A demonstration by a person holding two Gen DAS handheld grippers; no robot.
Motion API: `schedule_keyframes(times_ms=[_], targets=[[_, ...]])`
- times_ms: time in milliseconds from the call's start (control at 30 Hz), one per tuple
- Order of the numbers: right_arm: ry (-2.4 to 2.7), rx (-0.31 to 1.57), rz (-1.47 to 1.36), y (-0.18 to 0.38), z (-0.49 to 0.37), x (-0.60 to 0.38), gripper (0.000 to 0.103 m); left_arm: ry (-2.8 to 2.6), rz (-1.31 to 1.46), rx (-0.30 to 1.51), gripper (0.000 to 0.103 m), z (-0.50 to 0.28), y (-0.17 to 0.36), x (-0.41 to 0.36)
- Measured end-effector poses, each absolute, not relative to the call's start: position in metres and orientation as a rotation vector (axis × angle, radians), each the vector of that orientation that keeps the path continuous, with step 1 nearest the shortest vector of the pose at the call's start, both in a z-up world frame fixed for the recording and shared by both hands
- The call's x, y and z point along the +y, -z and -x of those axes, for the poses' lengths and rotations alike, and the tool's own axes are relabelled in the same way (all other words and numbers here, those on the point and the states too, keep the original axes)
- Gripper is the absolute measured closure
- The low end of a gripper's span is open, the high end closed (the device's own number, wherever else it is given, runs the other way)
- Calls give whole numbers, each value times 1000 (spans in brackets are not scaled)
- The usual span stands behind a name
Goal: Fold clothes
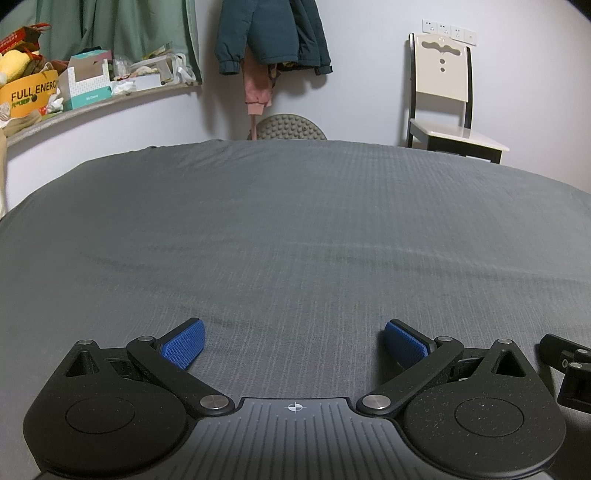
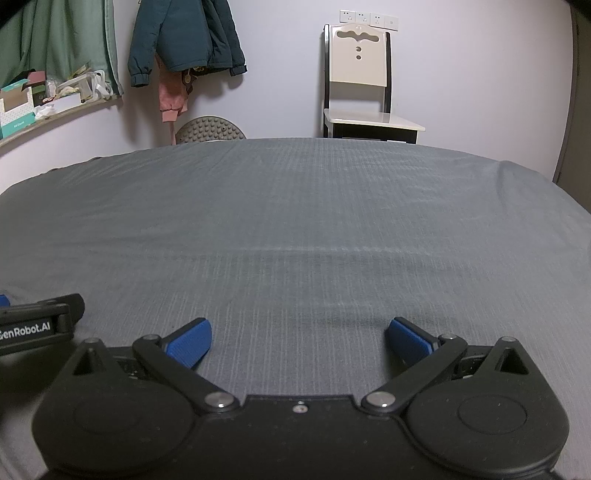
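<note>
Left wrist view: the left gripper (image 1: pixel 293 345) is held low over the near edge of a grey bed (image 1: pixel 295 229), w/ its 2 blue pads (image 1: pixel 184 344) spread wide apart and nothing between them. Part of the right gripper (image 1: pixel 567 369) is seen at the right edge, just beside it. No garment is seen on the sheet; the only clothes in view are 2 hung on the far wall, a teal jacket (image 1: pixel 266 33) and a pink top (image 1: pixel 258 88) under it. 1 cream chair (image 1: pixel 443 92) is set past the far right corner of the bed, 1 studded round cushion (image 1: pixel 290 127) behind the far edge, and a cluttered shelf (image 1: pixel 92 99) at left w/ 1 green curtain (image 1: pixel 122 33) above.

Right wrist view: the right gripper (image 2: pixel 299 343) is likewise held over the near edge, 2 pads (image 2: pixel 190 343) wide apart, empty. The left gripper (image 2: pixel 37 325), marked "GenRobot.AI", is seen at the left edge. The same jacket (image 2: pixel 184 37), pink top (image 2: pixel 171 96), chair (image 2: pixel 362 74), cushion (image 2: pixel 210 129) and 4 wall sockets (image 2: pixel 369 18) are seen beyond the bed (image 2: pixel 295 221).
</note>
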State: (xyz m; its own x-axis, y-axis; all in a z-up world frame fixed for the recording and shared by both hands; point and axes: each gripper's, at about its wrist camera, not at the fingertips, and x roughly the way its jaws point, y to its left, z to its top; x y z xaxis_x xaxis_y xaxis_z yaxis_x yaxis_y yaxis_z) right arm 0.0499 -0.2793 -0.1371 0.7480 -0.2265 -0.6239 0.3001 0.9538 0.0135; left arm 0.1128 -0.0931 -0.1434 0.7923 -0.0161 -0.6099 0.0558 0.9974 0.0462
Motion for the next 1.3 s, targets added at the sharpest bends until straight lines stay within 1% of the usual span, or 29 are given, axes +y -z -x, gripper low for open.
schedule_keyframes(times_ms=[1300], targets=[[291, 669, -114, 134, -50, -278, 0, 38, -61, 657, 0, -111, 143, -96]])
